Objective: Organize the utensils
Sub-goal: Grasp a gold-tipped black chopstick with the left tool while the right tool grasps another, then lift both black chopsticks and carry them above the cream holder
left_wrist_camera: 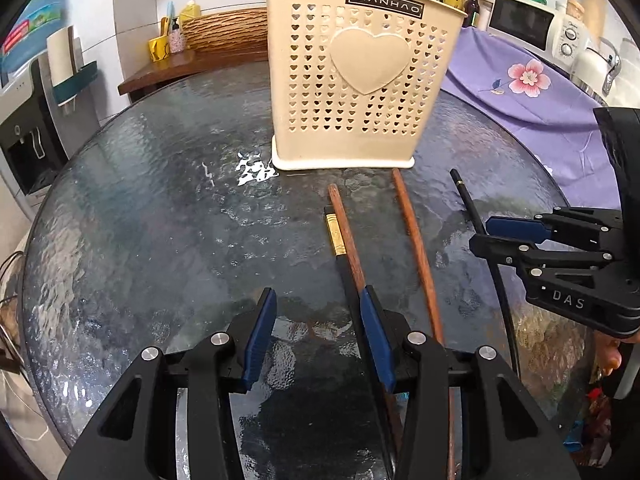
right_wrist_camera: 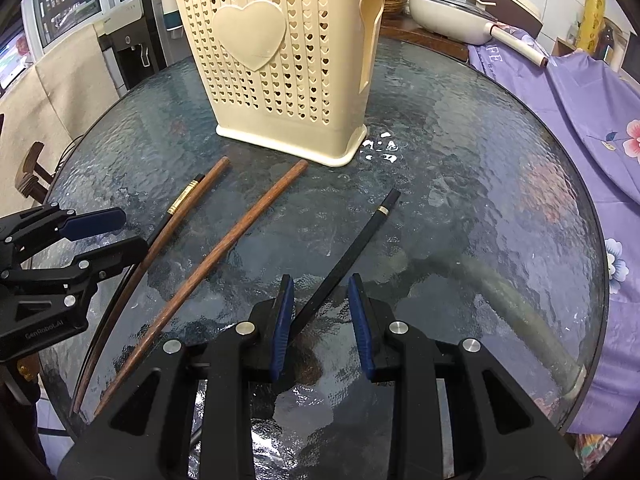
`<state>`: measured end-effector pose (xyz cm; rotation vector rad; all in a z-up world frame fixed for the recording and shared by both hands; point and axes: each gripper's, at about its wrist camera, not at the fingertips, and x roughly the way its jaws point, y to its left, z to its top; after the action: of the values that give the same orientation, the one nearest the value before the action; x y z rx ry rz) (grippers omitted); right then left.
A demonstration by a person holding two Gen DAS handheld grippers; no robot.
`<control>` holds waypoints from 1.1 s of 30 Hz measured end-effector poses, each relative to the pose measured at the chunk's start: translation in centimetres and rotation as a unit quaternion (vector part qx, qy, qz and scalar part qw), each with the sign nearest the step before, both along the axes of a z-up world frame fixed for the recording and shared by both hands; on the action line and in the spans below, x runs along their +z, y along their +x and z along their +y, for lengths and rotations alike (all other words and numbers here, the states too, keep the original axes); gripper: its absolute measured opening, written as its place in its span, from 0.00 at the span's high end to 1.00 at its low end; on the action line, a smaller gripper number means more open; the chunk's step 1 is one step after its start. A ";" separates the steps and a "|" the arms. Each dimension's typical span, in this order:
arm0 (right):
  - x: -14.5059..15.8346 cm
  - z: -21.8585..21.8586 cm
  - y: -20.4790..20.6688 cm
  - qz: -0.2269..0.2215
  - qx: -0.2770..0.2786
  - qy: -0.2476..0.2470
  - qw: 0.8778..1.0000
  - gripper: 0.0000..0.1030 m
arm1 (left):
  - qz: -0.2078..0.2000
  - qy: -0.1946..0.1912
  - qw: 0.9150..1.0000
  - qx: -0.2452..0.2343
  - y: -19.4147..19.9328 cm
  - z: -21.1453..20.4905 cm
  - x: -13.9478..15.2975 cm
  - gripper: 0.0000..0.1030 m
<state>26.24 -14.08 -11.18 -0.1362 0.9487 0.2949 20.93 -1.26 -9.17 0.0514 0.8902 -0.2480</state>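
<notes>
Chopsticks all over the round textured glass table (right_wrist_camera: pixel 460 128), four of them, lying loose in front of the cream plastic utensil holder with heart-shaped holes (right_wrist_camera: pixel 276 60), none in it yet from this batch. Right gripper (right_wrist_camera: pixel 322 312) down low, blue pads apart, straddling the black chopstick with a gold band (right_wrist_camera: pixel 352 248); left pad looks to be touching it, right pad off it, so not clamped. Left gripper (left_wrist_camera: pixel 316 332) also spread wide, nothing between its pads, right pad just beside the paired brown wooden chopstick (left_wrist_camera: pixel 346 232) and black chopstick with a long gold sleeve (left_wrist_camera: pixel 335 232), which lie touching each other. Second brown wooden chopstick (left_wrist_camera: pixel 416 248) alone, between that pair and the black one. Risks, judging from here: thin round stick on slick glass, likely to roll or skid out if the pads close off-centre; grip near the tapered end, so the far end could droop and swing on the lift. Left side trickier still: closing on two touching sticks could catch both or flick one away. Holder light and tall, so a stick jabbed against its rim could tip or shove it.
</notes>
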 end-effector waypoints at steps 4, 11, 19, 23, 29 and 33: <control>0.0 -0.1 -0.1 -0.001 0.001 0.001 1.000 0.72 | 0.001 -0.001 1.000 0.010 0.0 0.6 -0.1 0.58; 0.1 0.2 0.1 0.004 -0.003 -0.004 1.000 0.72 | -0.002 0.033 0.999 0.001 0.3 -0.5 -0.4 0.58; 0.4 1.2 2.0 0.022 -0.008 0.004 1.000 0.72 | 0.010 0.044 0.999 -0.022 2.8 -2.4 -0.4 0.64; 0.5 0.6 3.8 0.035 -0.023 0.036 0.998 0.88 | 0.011 0.045 0.999 -0.022 3.3 -2.9 -0.3 0.75; 0.5 0.0 5.3 0.043 -0.041 0.057 0.997 0.89 | 0.009 0.047 0.998 -0.027 3.1 -3.2 -0.3 0.89; 0.5 -0.4 4.7 0.041 -0.047 0.065 0.996 0.90 | 0.013 0.031 0.999 -0.023 3.2 -2.6 -0.3 0.91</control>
<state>30.97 -14.45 -10.70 0.0405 1.0117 0.2751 24.12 -3.84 -9.49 0.1262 0.9228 -0.2653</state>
